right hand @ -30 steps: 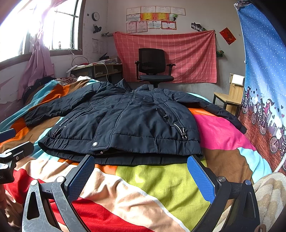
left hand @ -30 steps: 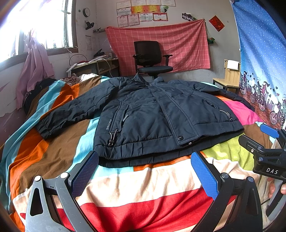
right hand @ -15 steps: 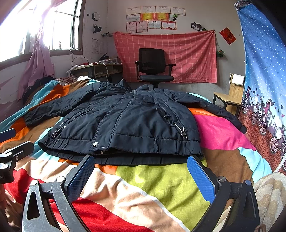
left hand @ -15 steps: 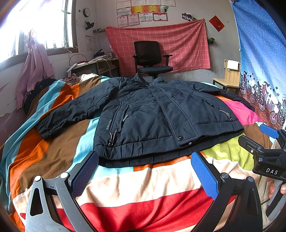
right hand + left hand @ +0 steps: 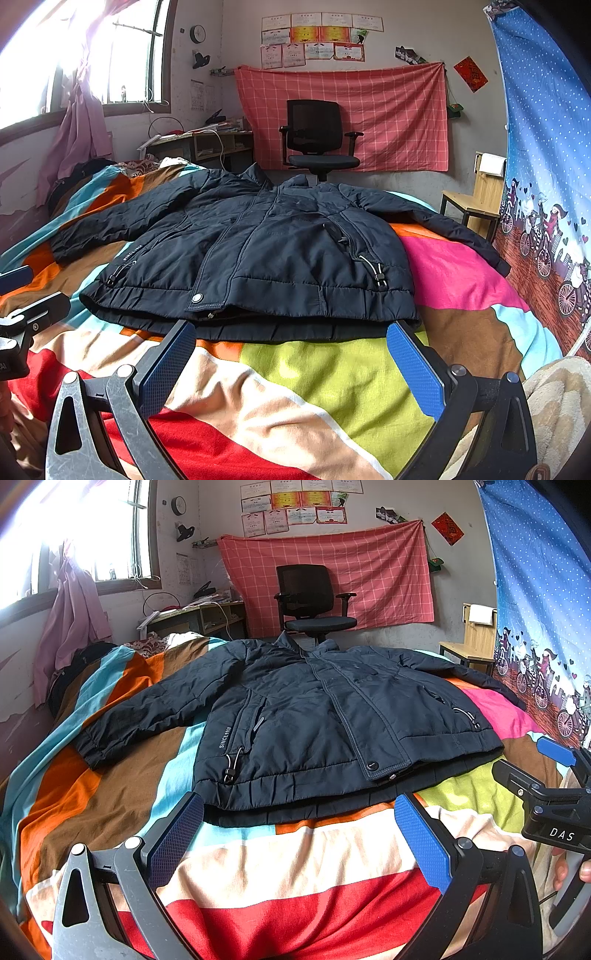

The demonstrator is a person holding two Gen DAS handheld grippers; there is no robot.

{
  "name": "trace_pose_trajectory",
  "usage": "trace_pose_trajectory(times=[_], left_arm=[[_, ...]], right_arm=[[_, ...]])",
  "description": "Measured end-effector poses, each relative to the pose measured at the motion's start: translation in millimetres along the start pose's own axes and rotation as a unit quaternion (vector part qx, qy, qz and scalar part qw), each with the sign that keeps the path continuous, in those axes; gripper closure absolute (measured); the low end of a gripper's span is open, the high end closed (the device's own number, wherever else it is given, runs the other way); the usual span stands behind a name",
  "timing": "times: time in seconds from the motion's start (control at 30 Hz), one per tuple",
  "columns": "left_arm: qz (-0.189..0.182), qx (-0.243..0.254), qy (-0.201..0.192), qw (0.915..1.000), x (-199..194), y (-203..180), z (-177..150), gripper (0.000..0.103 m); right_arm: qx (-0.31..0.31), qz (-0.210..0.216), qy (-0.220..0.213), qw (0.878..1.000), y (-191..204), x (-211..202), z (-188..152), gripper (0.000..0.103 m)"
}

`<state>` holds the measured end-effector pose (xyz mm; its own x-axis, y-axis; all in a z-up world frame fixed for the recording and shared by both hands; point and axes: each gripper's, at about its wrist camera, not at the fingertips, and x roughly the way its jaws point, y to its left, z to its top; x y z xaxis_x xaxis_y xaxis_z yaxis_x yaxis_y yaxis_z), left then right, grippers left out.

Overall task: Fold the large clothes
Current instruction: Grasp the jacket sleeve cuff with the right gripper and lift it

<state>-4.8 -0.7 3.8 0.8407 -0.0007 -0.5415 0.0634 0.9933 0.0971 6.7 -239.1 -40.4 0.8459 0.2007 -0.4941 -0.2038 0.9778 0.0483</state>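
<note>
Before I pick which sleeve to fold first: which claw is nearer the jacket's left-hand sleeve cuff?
Left. The left claw hovers open before the hem, on the side of that sleeve cuff; the right claw sits further toward the jacket's other side.

My left gripper (image 5: 299, 834) held low and level, jaws spread wide, nothing between its blue pads (image 5: 421, 843), my right gripper (image 5: 291, 363) alongside it, likewise gaping and empty, my fingers (image 5: 585, 872) curled round its handle
</note>
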Motion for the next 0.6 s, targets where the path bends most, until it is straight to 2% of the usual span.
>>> trace_pose_trajectory(times=[0.27,0.47,0.6], left_arm=[[0.0,-0.005,0.018,0.9998,6.2,-1.6,5.9,0.002],[0.008,-0.022,0.039,0.999,20.1,3.1,9.7,0.002],[0.022,-0.022,0.045,0.9985,28.1,4.2,17.7,0.002]], right_arm=[[0.022,0.003,-0.001,1.0,-6.2,1.8,0.4,0.0],[0.077,0.074,-0.042,0.993,-24.0,-0.1,14.9,0.0],[0.095,0.123,-0.094,0.983,-32.3,-0.5,31.1,0.0]])
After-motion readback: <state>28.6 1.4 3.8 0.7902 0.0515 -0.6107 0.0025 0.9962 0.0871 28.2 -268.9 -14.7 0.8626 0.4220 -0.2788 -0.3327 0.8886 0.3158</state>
